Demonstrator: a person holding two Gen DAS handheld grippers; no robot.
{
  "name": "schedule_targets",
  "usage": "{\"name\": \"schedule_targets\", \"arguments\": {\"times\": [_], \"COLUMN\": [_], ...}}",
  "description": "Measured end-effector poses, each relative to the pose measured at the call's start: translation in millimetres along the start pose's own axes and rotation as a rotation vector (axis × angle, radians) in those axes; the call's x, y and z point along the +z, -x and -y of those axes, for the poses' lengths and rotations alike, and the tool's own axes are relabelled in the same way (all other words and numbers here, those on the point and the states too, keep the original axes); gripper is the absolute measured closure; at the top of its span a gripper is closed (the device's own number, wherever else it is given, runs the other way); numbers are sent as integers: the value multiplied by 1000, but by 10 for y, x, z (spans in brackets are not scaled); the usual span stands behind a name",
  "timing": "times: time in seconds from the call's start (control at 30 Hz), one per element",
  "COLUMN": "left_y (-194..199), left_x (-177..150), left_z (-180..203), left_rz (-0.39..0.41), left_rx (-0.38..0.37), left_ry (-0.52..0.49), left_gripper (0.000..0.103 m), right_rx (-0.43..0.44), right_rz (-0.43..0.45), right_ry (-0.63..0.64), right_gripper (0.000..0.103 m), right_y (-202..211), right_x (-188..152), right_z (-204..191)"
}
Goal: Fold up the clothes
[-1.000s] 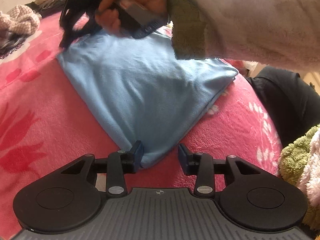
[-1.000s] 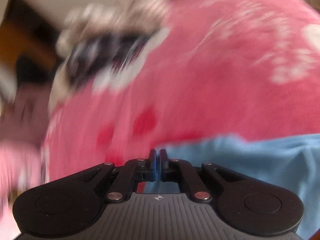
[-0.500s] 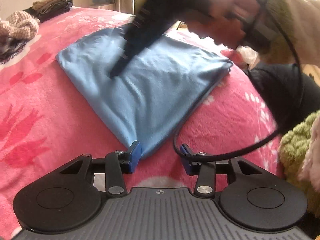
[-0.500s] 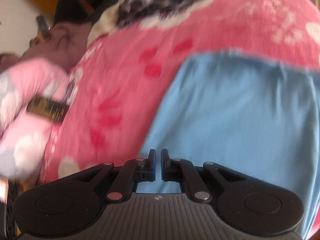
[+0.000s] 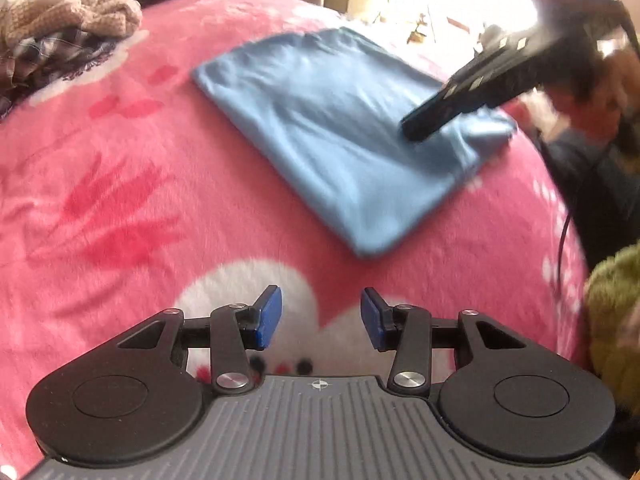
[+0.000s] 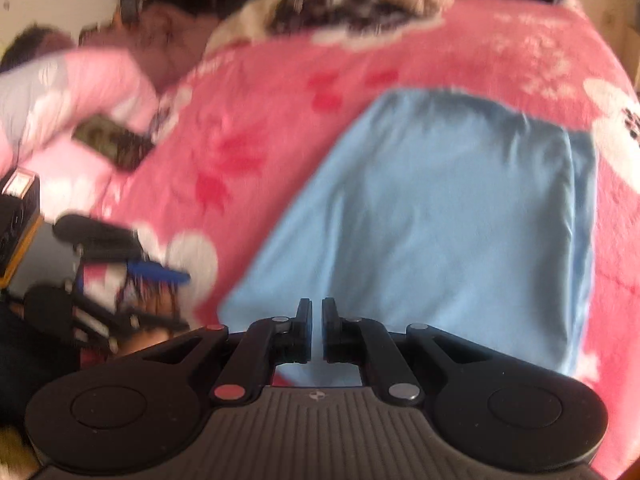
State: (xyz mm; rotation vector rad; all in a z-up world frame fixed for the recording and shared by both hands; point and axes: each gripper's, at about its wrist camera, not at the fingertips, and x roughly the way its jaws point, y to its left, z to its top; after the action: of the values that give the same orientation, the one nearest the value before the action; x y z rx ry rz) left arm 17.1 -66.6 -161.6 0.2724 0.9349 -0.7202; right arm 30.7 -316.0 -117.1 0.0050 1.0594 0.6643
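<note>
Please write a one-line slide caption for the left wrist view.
Open left claw above pink fleece blanket; right claw over folded light-blue cotton garment.

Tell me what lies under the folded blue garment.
The blue garment lies on the pink blanket; blanket shows all around it. Anything directly beneath, or between its folded layers, is covered.

A pink floral blanket [image 5: 120, 184] covers the bed. A crumpled beige knit [image 5: 68, 16] lies on plaid fabric [image 5: 52, 56] at its far corner.
</note>
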Motion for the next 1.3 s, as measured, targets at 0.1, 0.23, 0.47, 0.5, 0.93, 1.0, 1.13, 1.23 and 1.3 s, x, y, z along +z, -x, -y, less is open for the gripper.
{"name": "schedule_targets", "arguments": {"times": [0.1,0.23,0.47,0.5,0.93,1.0,1.13,1.23,1.3], "left_y": [-22,-50,-318,-398,-476,-461,-447,-374,-322], "left_x": [84,146,360,370,329,317,300,314,324], "left_z": [65,128,401,435,476,501,497,505,511], "left_rz": [25,64,131,109,66,64,59,103,135], "left_rx": [11,22,18,32,80,84,86,68,55], "left_ry": [-15,-47,-192,-203,-182,-191,-191,-203,-211], "left_gripper": [60,60,60,60,59,59,59,59,59], "right_rx": [3,14,-93,-119,-285,-261,-190,-192,-187], "right_rz": [-13,-44,132,150,112,149,117,47,26], "right_ry": [3,-8,-102,-101,-54,-32,16,-4,-43], "right_gripper": [98,98,98,98,98,98,98,99,99], "right_y": [-156,-96,293,270,570,540,265,123,207], "right_x": [-87,-344,-245,-212,-630,-517,-420,-587,-702], "right_z": [-62,-158,-8,15,-50,-86,-177,-156,-132]}}
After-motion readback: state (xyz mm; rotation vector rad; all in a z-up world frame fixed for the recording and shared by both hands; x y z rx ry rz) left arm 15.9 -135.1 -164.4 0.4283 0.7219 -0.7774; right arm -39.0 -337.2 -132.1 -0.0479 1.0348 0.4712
